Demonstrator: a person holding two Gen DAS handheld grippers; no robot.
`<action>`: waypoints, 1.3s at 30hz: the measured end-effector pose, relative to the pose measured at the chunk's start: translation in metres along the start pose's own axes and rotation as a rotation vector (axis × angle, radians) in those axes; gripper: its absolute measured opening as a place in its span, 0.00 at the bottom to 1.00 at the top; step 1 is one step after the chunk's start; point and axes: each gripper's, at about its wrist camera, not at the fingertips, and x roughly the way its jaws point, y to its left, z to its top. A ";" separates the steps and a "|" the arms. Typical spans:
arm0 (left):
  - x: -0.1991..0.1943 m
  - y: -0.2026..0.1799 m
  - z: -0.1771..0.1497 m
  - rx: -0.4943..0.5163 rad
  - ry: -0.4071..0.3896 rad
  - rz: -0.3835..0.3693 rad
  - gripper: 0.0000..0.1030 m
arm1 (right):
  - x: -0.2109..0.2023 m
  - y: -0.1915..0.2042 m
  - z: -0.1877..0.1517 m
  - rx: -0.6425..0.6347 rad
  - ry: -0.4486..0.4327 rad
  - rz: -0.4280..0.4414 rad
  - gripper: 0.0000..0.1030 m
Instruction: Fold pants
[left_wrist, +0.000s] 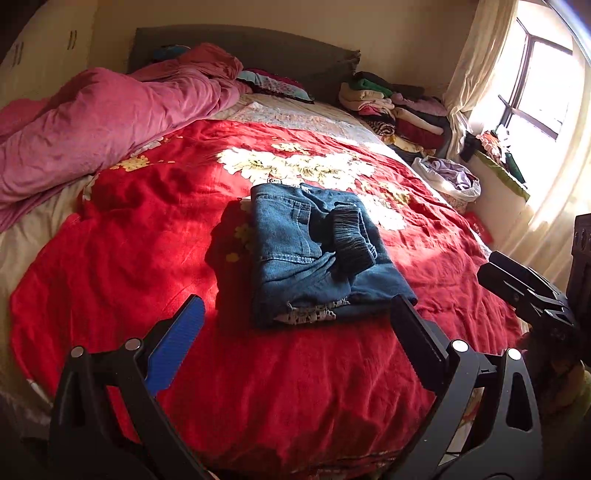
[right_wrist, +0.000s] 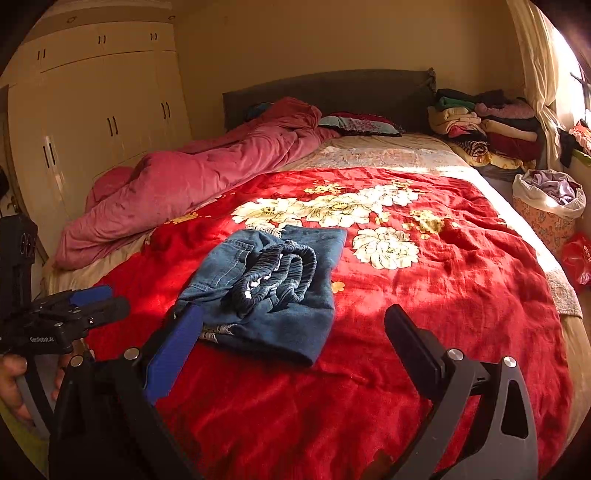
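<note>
**Folded pants lying on the bed, both tools empty**

Nearest the lens, the left hand-held gripper (left_wrist: 297, 314) is hovering with its jaws spread wide, holding nothing, just short of the pants (left_wrist: 314, 258). The right hand-held gripper (right_wrist: 295, 328) is likewise gaping and empty beside the bundle's near edge. The pants are sitting folded into a compact stack on the red blanket (left_wrist: 147, 240), mid-bed, the dark waistband (right_wrist: 277, 277) bunching loosely on top. The fold looks nearly done; finishing well probably means tucking that waistband flat and squaring the edges without dragging the blanket. A pink duvet (left_wrist: 92, 122), a clothes pile (left_wrist: 399, 110) and a basket (right_wrist: 550, 210) are lying well apart, so nothing is blocking the work.
</note>
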 end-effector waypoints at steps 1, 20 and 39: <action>0.001 0.000 -0.003 -0.001 0.008 0.000 0.91 | 0.000 0.000 -0.003 -0.001 0.005 0.000 0.96; 0.024 0.010 -0.043 -0.010 0.081 0.042 0.91 | 0.027 0.006 -0.051 -0.023 0.115 -0.057 0.96; 0.023 0.015 -0.043 -0.025 0.082 0.063 0.91 | 0.027 0.005 -0.049 -0.010 0.114 -0.062 0.96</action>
